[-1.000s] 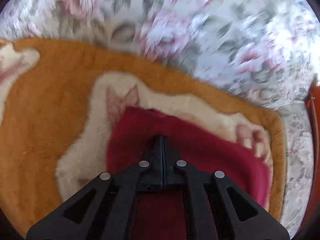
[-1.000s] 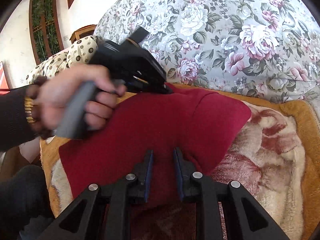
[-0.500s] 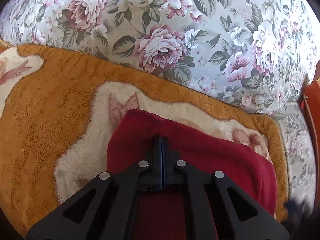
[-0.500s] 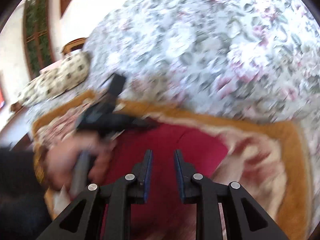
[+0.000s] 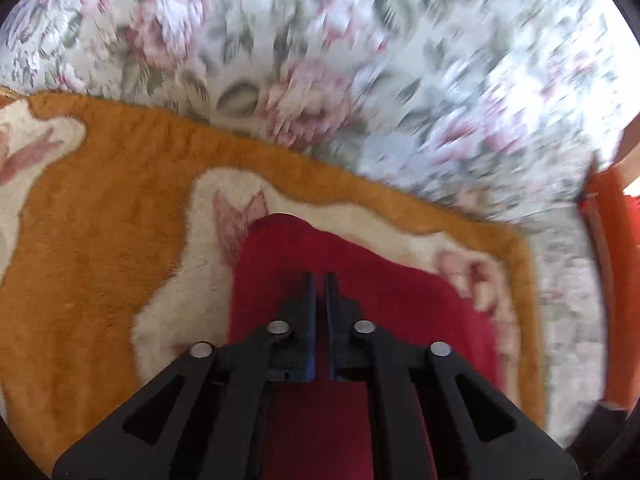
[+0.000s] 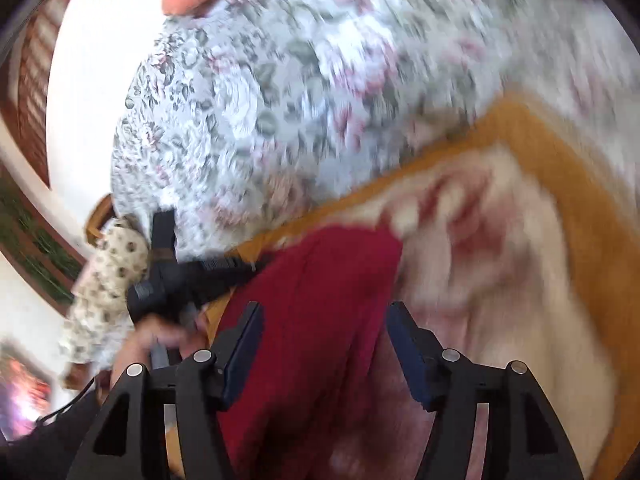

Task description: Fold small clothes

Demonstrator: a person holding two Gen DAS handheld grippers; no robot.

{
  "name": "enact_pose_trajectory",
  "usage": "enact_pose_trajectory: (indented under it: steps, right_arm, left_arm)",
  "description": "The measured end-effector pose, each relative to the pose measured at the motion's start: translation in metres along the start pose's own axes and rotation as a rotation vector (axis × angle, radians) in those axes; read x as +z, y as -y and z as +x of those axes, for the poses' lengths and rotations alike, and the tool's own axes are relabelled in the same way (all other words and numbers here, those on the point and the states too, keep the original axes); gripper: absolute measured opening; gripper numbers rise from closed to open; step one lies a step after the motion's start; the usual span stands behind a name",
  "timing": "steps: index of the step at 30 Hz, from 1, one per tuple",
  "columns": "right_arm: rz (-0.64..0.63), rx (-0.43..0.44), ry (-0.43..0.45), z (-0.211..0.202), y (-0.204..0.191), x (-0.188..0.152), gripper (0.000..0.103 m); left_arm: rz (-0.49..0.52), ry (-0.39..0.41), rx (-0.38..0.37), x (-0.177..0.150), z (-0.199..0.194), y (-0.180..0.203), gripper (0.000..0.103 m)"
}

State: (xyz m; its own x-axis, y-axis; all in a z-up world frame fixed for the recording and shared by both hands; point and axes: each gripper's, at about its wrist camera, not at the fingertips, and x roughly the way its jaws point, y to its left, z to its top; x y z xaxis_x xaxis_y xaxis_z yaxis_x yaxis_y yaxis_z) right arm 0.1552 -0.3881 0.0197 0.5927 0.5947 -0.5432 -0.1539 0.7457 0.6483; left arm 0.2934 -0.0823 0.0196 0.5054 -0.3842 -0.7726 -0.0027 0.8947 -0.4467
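Red garment [image 5: 360, 304]: small, soft, folded, lying on the orange-and-cream plush blanket [image 5: 100, 240] before the floral cushion [image 5: 360, 60]. Left gripper [image 5: 319, 280]: jaws opening, narrow gap, nothing visibly between them; right gripper [image 6: 324, 344]: jaws opening wide, cloth beneath, unpinched. Risk, as judged: released fleece may spring open, undoing the fold.

I can read no writing, label, brand or number in either wrist view from here. Both pictures are smeared by motion, and the surfaces I can make out carry only floral and animal patterns.
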Motion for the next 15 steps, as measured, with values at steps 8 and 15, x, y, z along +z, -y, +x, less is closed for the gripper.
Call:
enact_pose_trajectory:
  steps: [8,15]
  right_arm:
    - [0.106,0.076,-0.109,0.04,0.018,-0.013,0.063]
    - [-0.005,0.149,-0.153,0.049,0.013,-0.017,0.053]
  left_arm:
    - [0.128,0.069,-0.119,-0.061,-0.061,-0.04,0.084]
    - [0.056,-0.024,-0.337,-0.096,-0.028,-0.054,0.085]
